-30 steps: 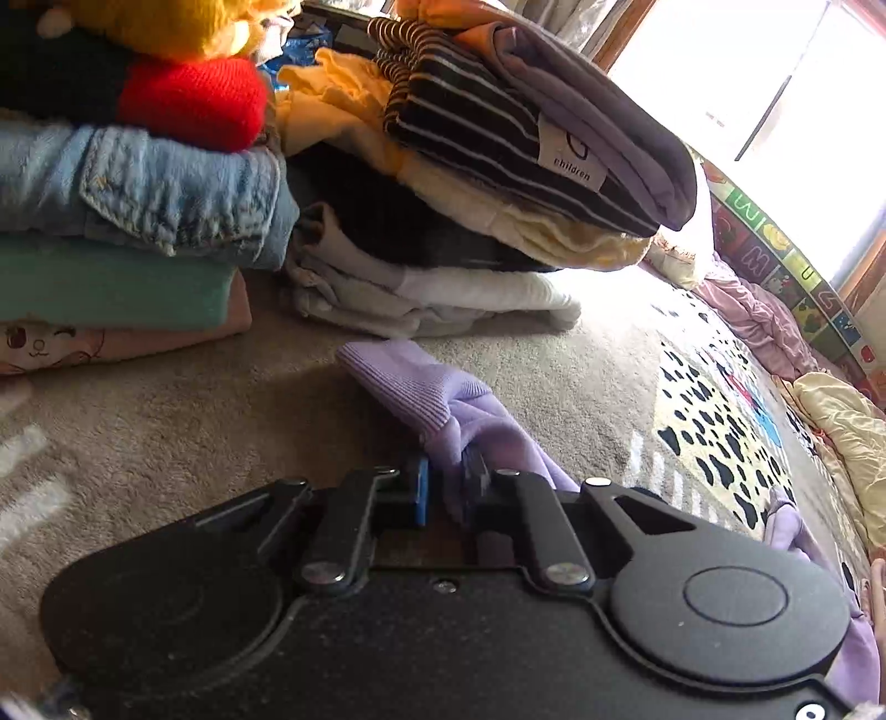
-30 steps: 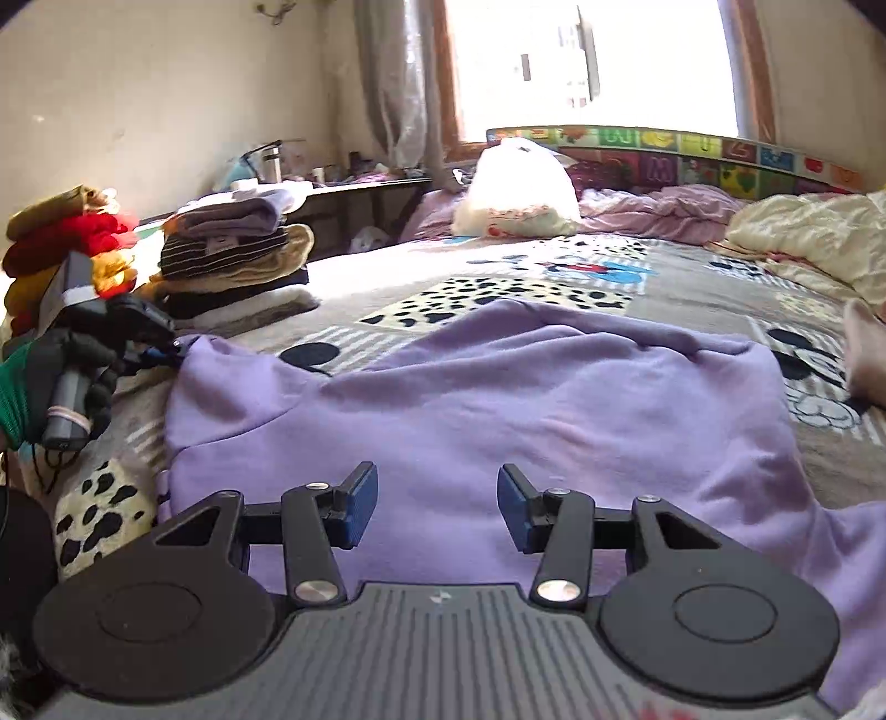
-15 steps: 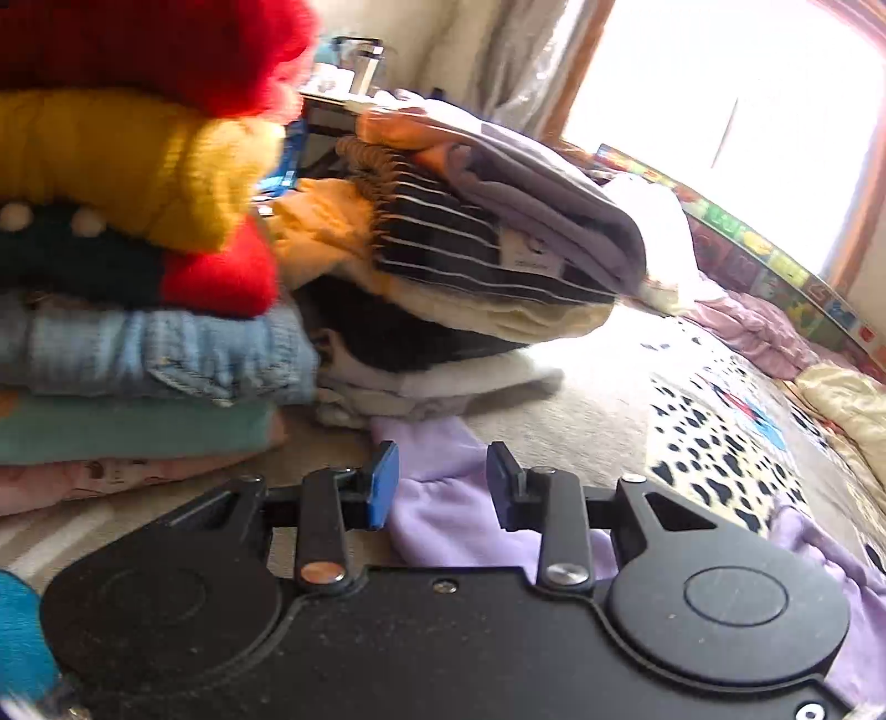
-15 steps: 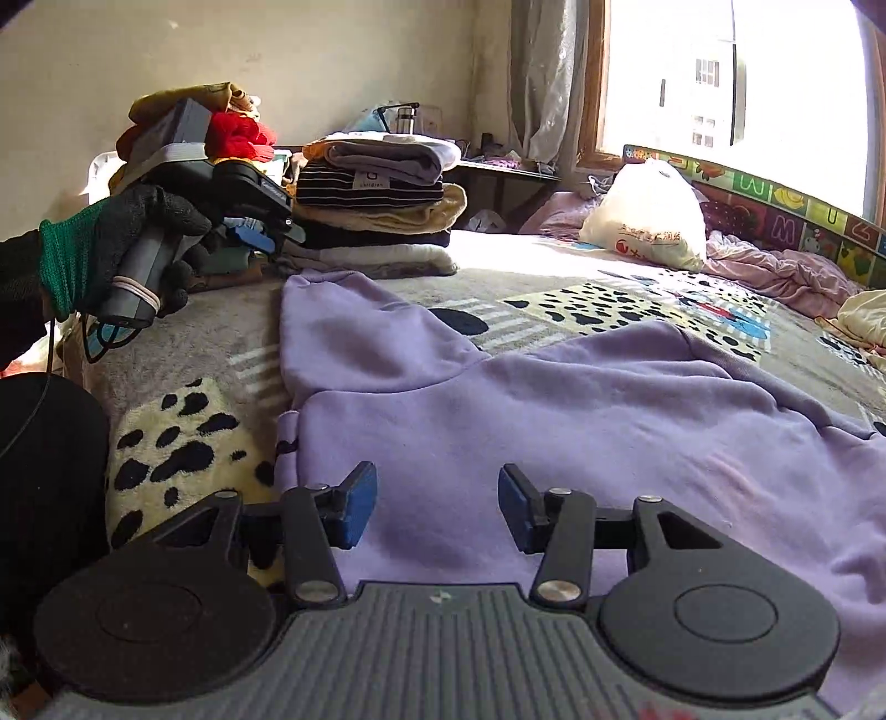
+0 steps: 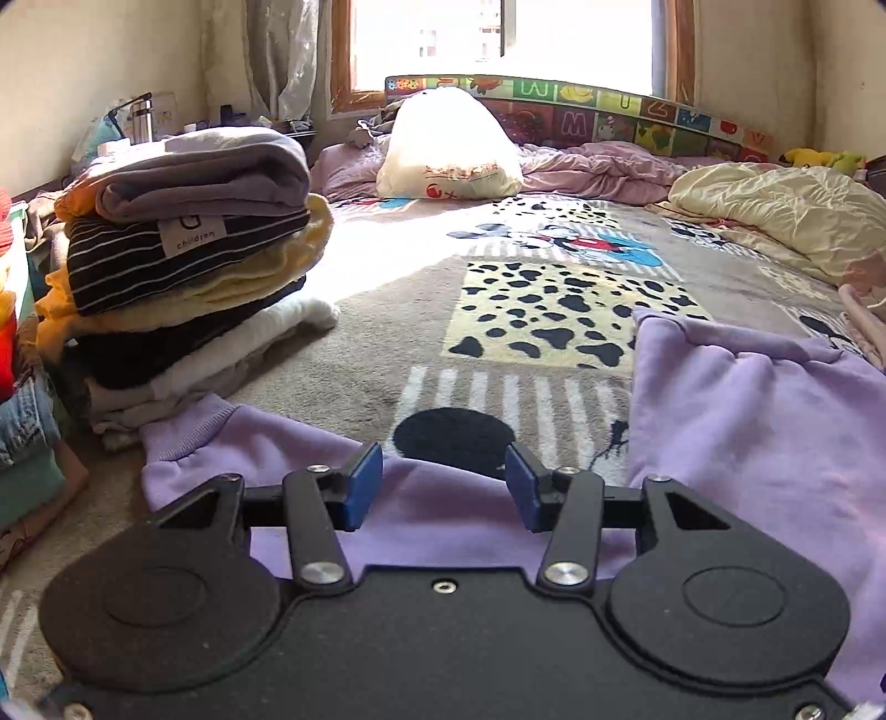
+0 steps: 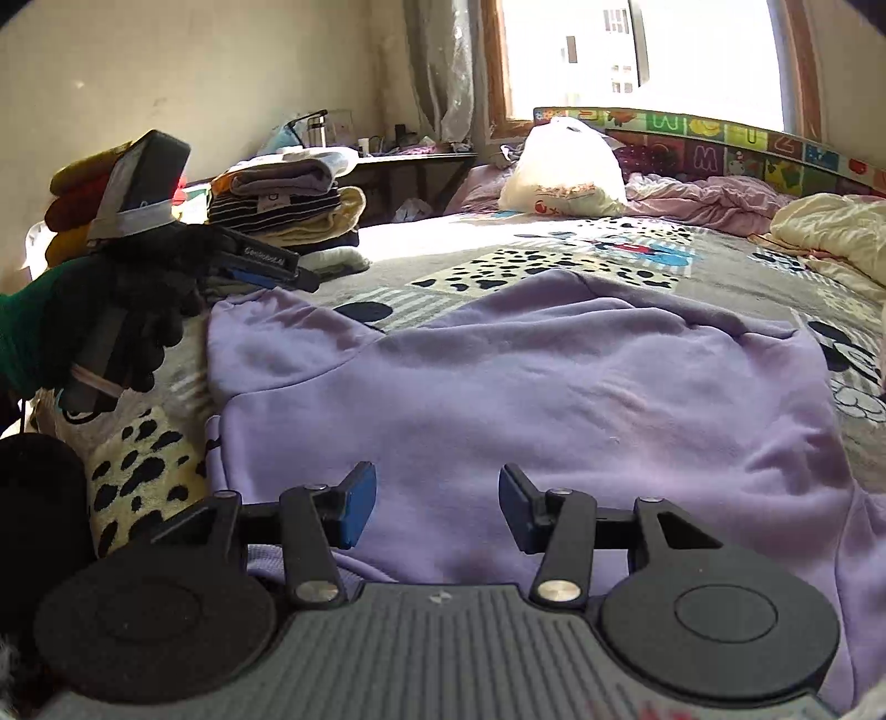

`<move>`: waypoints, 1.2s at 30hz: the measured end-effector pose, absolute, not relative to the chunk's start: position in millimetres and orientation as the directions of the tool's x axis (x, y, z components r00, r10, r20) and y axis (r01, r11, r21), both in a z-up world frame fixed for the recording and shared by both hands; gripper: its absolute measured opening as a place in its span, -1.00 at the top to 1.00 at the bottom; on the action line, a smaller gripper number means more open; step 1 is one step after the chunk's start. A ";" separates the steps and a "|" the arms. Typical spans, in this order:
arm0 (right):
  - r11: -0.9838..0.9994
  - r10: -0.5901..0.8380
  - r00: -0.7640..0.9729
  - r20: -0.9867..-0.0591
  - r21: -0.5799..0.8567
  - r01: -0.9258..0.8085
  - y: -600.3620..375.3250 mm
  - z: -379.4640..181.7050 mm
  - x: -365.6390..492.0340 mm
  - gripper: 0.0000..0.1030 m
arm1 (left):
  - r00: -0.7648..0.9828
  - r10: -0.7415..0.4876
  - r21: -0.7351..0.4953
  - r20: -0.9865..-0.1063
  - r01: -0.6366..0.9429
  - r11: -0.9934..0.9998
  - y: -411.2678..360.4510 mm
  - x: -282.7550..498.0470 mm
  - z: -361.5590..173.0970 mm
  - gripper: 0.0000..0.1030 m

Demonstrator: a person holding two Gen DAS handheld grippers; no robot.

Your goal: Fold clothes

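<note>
Released from the left tool (image 5: 443, 490), the purple sweatshirt (image 6: 554, 387) lies flat beneath both gaping tools.

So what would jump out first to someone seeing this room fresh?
The lilac sweatshirt spread flat across the cartoon-print blanket in the foreground, one sleeve stretched left. Behind that sleeve, a tall stack of folded clothes, and a bright window at the back.

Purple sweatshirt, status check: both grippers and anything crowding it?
Left gripper open, empty, over the sleeve. Right gripper open, empty, over the purple sweatshirt, spread flat, unfolded. Folded stack sits by the sleeve cuff.
</note>
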State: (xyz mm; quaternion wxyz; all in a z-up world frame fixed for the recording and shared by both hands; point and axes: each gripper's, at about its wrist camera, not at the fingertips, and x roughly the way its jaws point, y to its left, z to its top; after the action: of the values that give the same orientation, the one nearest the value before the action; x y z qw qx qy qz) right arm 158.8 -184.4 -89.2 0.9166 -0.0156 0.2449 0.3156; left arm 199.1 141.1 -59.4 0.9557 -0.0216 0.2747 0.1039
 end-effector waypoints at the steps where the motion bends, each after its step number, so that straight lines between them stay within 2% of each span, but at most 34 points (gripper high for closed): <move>1: 0.836 0.534 0.715 -0.452 0.156 -0.526 -209.4 -92.0 165.3 0.03 | 0.831 0.156 0.017 -0.534 -0.173 0.985 128.4 200.0 -59.6 0.06; 4: 0.880 0.467 0.771 -0.433 0.310 -0.359 -273.3 -101.9 190.9 0.03 | 0.833 0.046 -0.008 -0.551 -0.060 0.998 94.1 202.8 -61.2 0.06; 7: 0.879 0.435 0.786 -0.439 0.396 -0.265 -310.8 -111.8 200.2 0.00 | 0.826 -0.060 -0.029 -0.560 0.054 0.998 62.7 193.6 -59.5 0.07; 11: 0.867 0.472 0.751 -0.462 0.395 -0.302 -322.3 -118.9 200.1 0.01 | 0.800 -0.190 -0.013 -0.569 0.222 0.975 23.0 169.0 -58.7 0.04; 15: 0.844 0.534 0.687 -0.493 0.272 -0.462 -314.4 -108.4 177.5 -0.05 | 0.762 -0.274 0.070 -0.587 0.385 0.920 -9.2 131.2 -68.0 -0.01; 17: 0.886 0.462 0.711 -0.530 0.239 -0.397 -318.3 -108.4 166.6 -0.16 | 0.735 -0.345 0.129 -0.584 0.504 0.854 -34.1 111.0 -72.0 -0.03; 21: 0.832 0.511 0.711 -0.483 0.486 -0.268 -355.6 -119.2 159.5 -0.16 | 0.670 -0.435 0.290 -0.601 0.690 0.663 -100.8 74.7 -88.2 -0.10; 23: 0.773 0.541 0.712 -0.448 0.598 -0.212 -372.2 -126.9 153.6 -0.16 | 0.694 -0.368 0.470 -0.619 0.702 0.534 -134.4 64.9 -111.6 -0.18; 24: 0.744 0.555 0.709 -0.436 0.641 -0.188 -378.3 -131.7 150.3 -0.17 | 0.721 -0.320 0.558 -0.614 0.684 0.470 -146.8 64.2 -122.5 -0.07; 25: 0.713 0.568 0.706 -0.424 0.681 -0.164 -384.2 -136.4 147.1 -0.17 | 0.752 -0.280 0.622 -0.597 0.654 0.431 -151.2 68.3 -128.8 0.15; 26: 0.697 0.579 0.696 -0.425 0.701 -0.152 -386.0 -140.6 144.9 -0.19 | 0.782 -0.240 0.682 -0.575 0.621 0.387 -155.6 72.5 -135.1 0.55; 27: 0.688 0.587 0.684 -0.434 0.712 -0.139 -386.2 -144.4 142.6 -0.20 | 0.793 -0.224 0.696 -0.566 0.606 0.385 -156.4 79.6 -133.6 0.62; 29: 0.698 0.597 0.665 -0.450 0.699 -0.153 -381.2 -145.9 139.5 -0.20 | 0.769 -0.258 0.596 -0.585 0.623 0.507 -146.9 101.9 -107.4 0.76; 34: 0.733 0.631 0.618 -0.469 0.620 -0.278 -356.5 -139.9 137.3 -0.19 | 0.746 -0.338 0.274 -0.574 0.564 0.779 -110.8 165.0 -32.7 0.79; 36: 0.745 0.633 0.621 -0.463 0.582 -0.326 -346.2 -135.7 136.7 -0.08 | 0.730 -0.366 0.162 -0.577 0.542 0.825 -101.4 184.7 -20.3 0.79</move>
State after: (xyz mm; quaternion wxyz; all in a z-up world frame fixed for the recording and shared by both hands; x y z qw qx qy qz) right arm 136.7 -346.2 -135.7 0.8710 0.2273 0.3376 0.2752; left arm 184.7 -101.4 -20.3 0.9159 0.1620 0.2713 -0.2477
